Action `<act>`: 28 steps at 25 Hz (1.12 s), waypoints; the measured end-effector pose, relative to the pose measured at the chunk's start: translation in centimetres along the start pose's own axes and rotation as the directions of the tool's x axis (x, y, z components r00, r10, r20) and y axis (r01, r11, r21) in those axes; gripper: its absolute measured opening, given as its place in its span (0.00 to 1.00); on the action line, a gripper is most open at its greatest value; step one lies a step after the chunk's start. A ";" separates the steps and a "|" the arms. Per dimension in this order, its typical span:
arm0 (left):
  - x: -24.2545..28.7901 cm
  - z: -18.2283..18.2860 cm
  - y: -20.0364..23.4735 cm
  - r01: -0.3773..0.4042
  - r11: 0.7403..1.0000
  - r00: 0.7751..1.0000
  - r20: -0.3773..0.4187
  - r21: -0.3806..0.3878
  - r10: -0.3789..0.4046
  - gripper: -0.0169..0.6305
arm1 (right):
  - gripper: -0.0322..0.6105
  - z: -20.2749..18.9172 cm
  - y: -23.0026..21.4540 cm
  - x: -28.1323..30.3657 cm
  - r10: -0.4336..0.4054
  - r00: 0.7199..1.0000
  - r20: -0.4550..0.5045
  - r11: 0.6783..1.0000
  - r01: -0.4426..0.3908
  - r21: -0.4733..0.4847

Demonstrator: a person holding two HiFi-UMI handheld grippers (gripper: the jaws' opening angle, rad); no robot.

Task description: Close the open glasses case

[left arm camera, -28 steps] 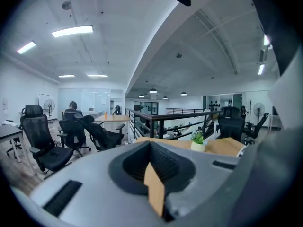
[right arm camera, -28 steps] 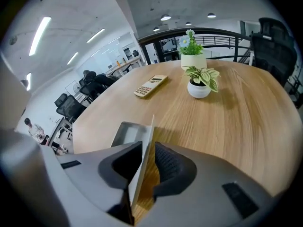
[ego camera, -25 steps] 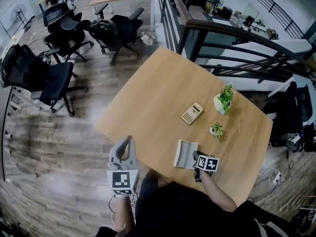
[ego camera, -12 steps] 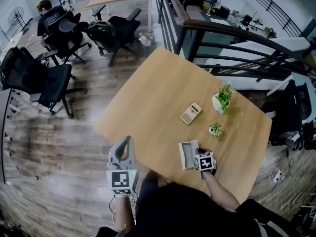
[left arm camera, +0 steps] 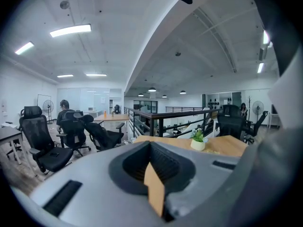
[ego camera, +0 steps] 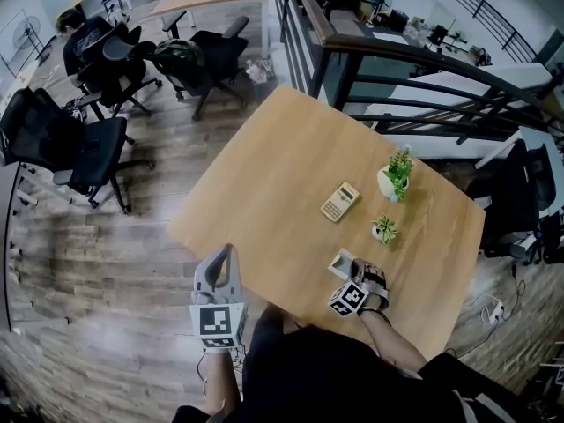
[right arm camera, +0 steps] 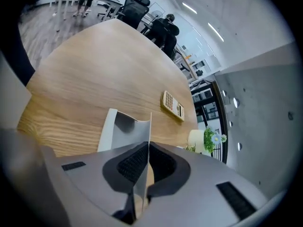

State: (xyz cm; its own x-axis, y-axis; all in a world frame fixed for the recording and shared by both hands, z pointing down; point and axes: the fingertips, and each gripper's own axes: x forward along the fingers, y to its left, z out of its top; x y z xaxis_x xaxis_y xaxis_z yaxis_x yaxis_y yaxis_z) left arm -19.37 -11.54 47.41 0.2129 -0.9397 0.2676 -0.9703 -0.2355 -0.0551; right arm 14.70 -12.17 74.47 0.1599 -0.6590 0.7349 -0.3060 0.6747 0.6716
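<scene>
The grey glasses case (ego camera: 340, 261) lies near the front of the wooden table (ego camera: 264, 174). In the right gripper view its tray (right arm camera: 118, 126) rests on the wood and its thin lid (right arm camera: 147, 126) stands up on edge. My right gripper (right arm camera: 147, 148) has just been closing and is now shut on that lid, which runs between the pads. In the head view the right gripper (ego camera: 351, 276) sits just behind the case. My left gripper (ego camera: 226, 256) hangs off the table's front left edge, pointing up at the room, jaws together and holding nothing.
A beige calculator (ego camera: 341, 202) lies beyond the case. A potted plant in a white pot (ego camera: 396, 176) and a smaller plant (ego camera: 384, 230) stand to the right. Black office chairs (ego camera: 79, 139) fill the floor on the left. A dark railing (ego camera: 397, 60) runs behind the table.
The right gripper rolled over and its jaws closed on the case's lid. The case, spread flat and wide before, now looks narrower with the lid raised. The left gripper stayed put.
</scene>
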 end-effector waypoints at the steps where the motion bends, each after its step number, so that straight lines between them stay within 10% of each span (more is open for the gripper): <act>1: 0.1 -0.1 -0.1 0.001 1.000 1.000 -0.005 0.003 -0.001 0.02 | 0.08 -0.1 0.3 0.0 0.001 1.000 -0.001 1.000 -0.001 -0.004; 13: 0.6 -0.2 -1.1 0.026 1.000 0.999 -0.020 0.011 -0.026 0.02 | 0.17 0.8 4.5 -1.8 0.163 0.985 0.060 0.984 -0.166 0.059; 20: 0.5 0.1 -1.3 0.039 0.999 0.999 -0.020 0.021 -0.038 0.02 | 0.15 1.1 6.1 -1.7 0.394 0.912 0.118 0.868 -0.411 0.280; 25: 0.8 0.3 -1.6 0.050 0.998 0.999 -0.007 0.027 -0.050 0.02 | 0.07 0.3 5.2 -1.0 0.564 0.794 0.225 0.642 -0.593 0.486; 28: 1.3 0.4 -2.1 0.062 0.998 0.998 -0.008 0.031 -0.061 0.02 | 0.07 0.7 5.5 -1.0 0.570 0.801 0.181 0.689 -0.586 0.425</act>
State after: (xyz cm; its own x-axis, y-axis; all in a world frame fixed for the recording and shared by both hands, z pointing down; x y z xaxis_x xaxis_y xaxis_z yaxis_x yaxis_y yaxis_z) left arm -16.99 -12.31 47.50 0.2711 -0.9214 0.2785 -0.9513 -0.3006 -0.0685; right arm 12.22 -8.01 77.34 -0.2163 -0.2039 0.9548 -0.7039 0.7102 -0.0078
